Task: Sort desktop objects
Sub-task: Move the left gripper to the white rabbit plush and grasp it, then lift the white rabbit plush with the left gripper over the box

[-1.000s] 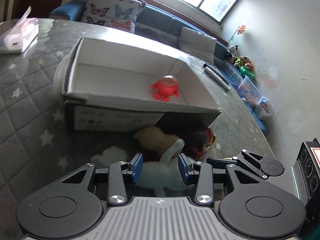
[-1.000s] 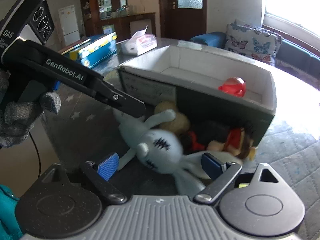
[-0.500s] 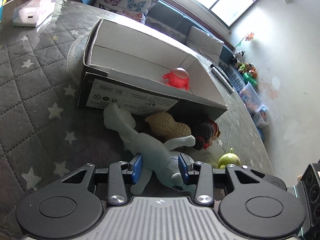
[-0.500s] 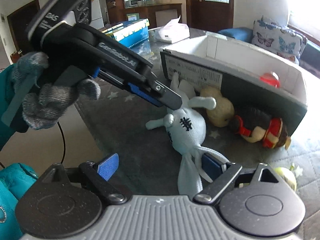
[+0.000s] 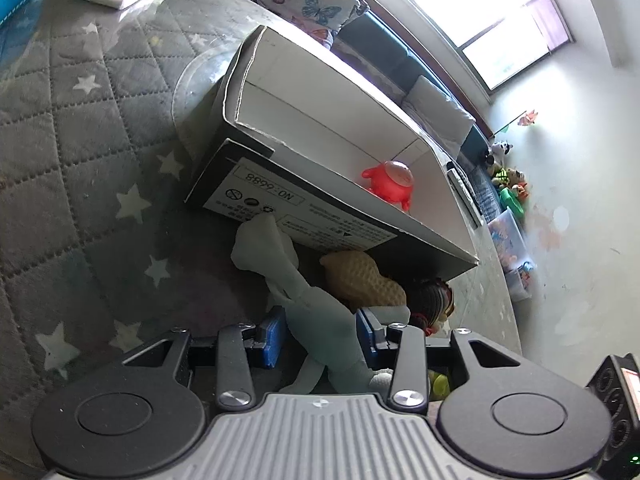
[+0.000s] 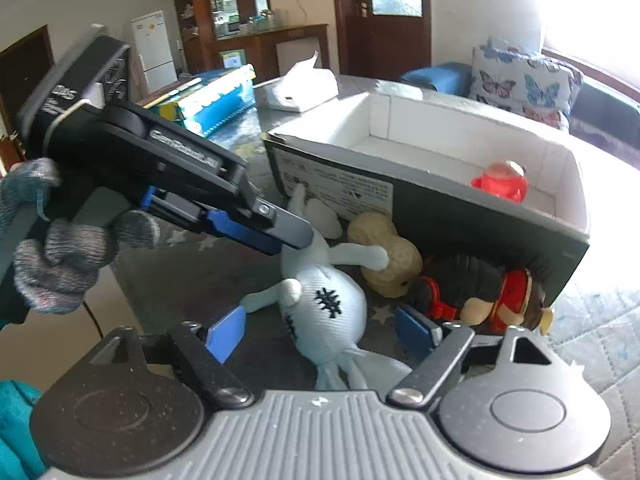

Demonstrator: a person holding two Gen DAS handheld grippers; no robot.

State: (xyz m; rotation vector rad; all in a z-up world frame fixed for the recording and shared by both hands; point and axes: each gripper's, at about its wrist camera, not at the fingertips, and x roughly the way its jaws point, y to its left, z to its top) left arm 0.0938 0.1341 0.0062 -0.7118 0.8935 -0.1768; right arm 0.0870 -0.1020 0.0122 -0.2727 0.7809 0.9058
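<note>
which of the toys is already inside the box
Only the red toy sits in the box; the pale blue doll, peanut plush and dark-haired doll lie outside.

Grey knit glove (image 6: 64, 256), perhaps teal-trimmed

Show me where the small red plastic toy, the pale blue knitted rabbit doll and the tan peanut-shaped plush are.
small red plastic toy (image 5: 390, 184), left wrist view, on its round body.
pale blue knitted rabbit doll (image 6: 334, 320), right wrist view, on its head.
tan peanut-shaped plush (image 6: 384, 254), right wrist view, on its middle.
</note>
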